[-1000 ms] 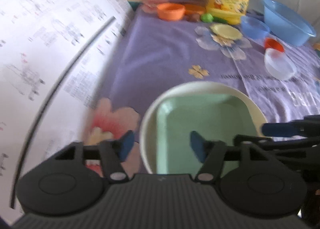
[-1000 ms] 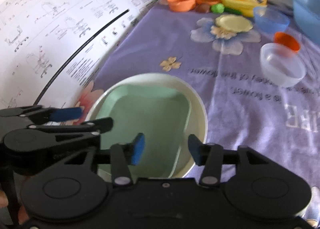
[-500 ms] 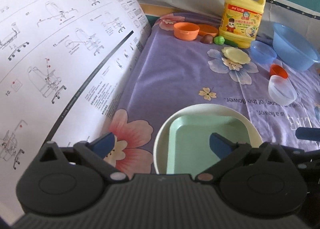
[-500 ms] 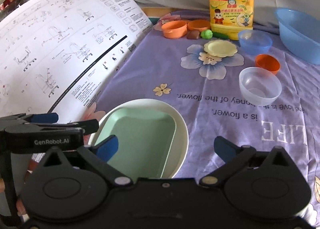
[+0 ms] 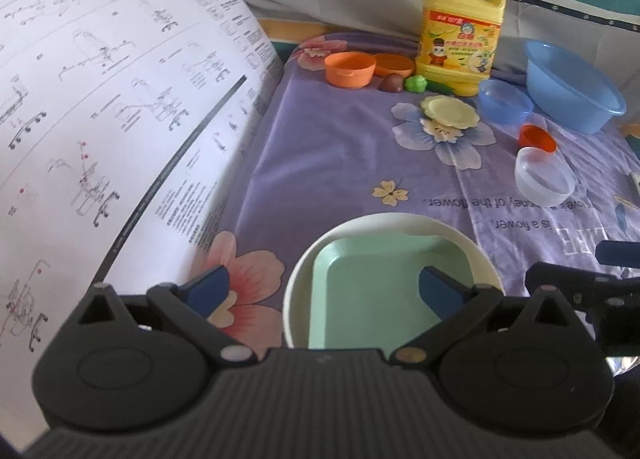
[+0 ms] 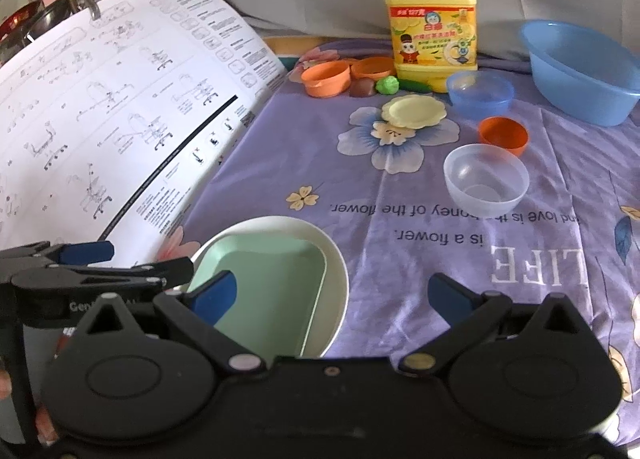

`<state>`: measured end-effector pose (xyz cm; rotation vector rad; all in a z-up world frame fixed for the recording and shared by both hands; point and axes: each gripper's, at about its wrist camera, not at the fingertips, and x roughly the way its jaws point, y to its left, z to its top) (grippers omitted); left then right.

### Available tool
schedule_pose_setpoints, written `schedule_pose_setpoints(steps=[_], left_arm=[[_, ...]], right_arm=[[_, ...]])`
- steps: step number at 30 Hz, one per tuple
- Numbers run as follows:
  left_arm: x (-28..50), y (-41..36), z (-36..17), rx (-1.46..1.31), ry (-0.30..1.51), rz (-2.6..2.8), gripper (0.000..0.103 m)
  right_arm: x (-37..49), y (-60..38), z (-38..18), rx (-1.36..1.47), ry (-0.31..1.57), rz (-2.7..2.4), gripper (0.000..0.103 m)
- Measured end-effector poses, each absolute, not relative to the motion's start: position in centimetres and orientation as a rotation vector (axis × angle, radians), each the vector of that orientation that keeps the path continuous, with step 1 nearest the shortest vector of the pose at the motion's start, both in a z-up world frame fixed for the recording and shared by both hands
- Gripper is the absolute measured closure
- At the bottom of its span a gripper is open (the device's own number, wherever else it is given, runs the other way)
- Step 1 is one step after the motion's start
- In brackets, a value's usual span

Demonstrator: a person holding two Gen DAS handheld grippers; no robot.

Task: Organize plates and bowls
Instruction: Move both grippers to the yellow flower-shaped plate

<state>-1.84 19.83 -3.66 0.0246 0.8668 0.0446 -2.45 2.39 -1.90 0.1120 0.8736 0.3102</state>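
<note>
A pale green square plate (image 5: 380, 291) (image 6: 272, 283) lies inside a cream round plate (image 5: 400, 219) (image 6: 338, 263) on the purple flowered cloth, near its front left. My left gripper (image 5: 324, 289) hovers above the stack's left side, open wide, with nothing touching its pads. My right gripper (image 6: 332, 295) hangs over the stack's right rim, also open and holding nothing. Further back stand a clear bowl (image 6: 486, 183), a small orange bowl (image 6: 503, 135), a small blue bowl (image 6: 480, 93) and a yellow scalloped plate (image 6: 414, 111).
A large printed instruction sheet (image 6: 120, 119) rises along the left edge. At the back are a yellow detergent bottle (image 6: 434, 27), two orange cups (image 6: 326, 77), small toy vegetables and a big blue basin (image 6: 584, 67). Bare cloth lies between the stack and the clear bowl.
Both grippers' jaws have spread from half closed to wide. Both have lifted and drawn back from the stacked plates, which stay put on the cloth.
</note>
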Motion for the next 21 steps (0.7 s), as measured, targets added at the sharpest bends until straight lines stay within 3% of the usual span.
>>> schedule_pose_setpoints(steps=[21], left_arm=[[4.3,18.3,-2.7,0.013,0.897,-0.015,0.000]], right_arm=[[1.2,0.0,0.4,0.162,0.808,0.206,0.000]])
